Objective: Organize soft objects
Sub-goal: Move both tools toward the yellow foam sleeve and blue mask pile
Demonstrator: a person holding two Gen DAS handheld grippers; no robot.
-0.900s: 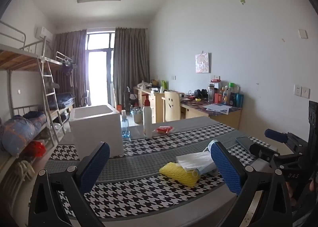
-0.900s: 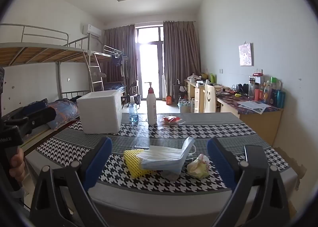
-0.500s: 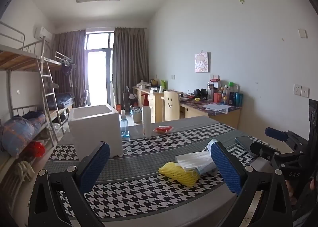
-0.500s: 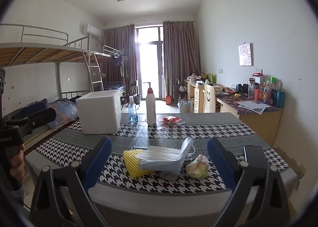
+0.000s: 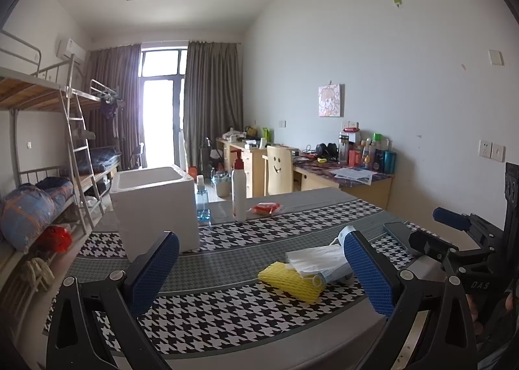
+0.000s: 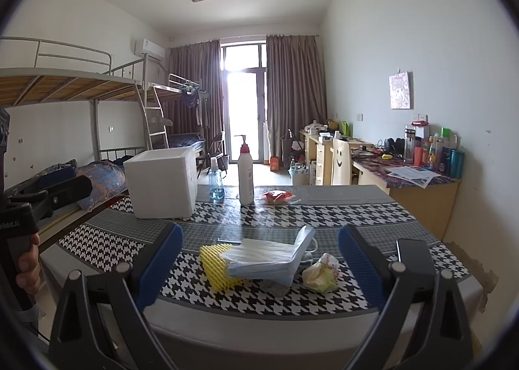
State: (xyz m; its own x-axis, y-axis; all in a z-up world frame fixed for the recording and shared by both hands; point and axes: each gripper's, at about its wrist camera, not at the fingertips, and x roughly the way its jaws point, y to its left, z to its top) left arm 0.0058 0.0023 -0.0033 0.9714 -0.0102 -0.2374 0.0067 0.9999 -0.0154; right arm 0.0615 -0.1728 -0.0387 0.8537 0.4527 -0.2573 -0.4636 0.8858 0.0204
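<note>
A: L gripper [image 5: 259, 276] – what've you got?

B: I've got it released, jaws wide, nothing btwn the blue pads, hovering over the near edge of the counter [image 5: 227, 315]. R gripper [image 6: 259, 266] same: spread wide, empty, also at the near edge. Each shows at the edge of the other's view, held by a hand.

A: Soft stuff?

B: Nearest is the pile on the houndstooth cloth, just past the R gripper. Yellow foam net [image 6: 212, 268] on the left, clear bag of blue masks [image 6: 269, 258] lying partly over it, touching. Crumpled pale-green wad [image 6: 321, 274] just right of the bag. Dark phone [image 6: 413, 256] near the counter's right edge.

A: Further back?

B: White foam box [image 6: 162, 183], far left of the counter, top open; I can't see inside. Right of it a small blue spray bottle [image 6: 215, 183], then a tall white pump bottle [image 6: 245, 175], upright. Red packet [image 6: 275, 197] just right of that. All well apart from the pile. Beyond the counter: bunk beds [image 6: 65, 84] left, curtained window [image 6: 243, 94] at the back.
</note>
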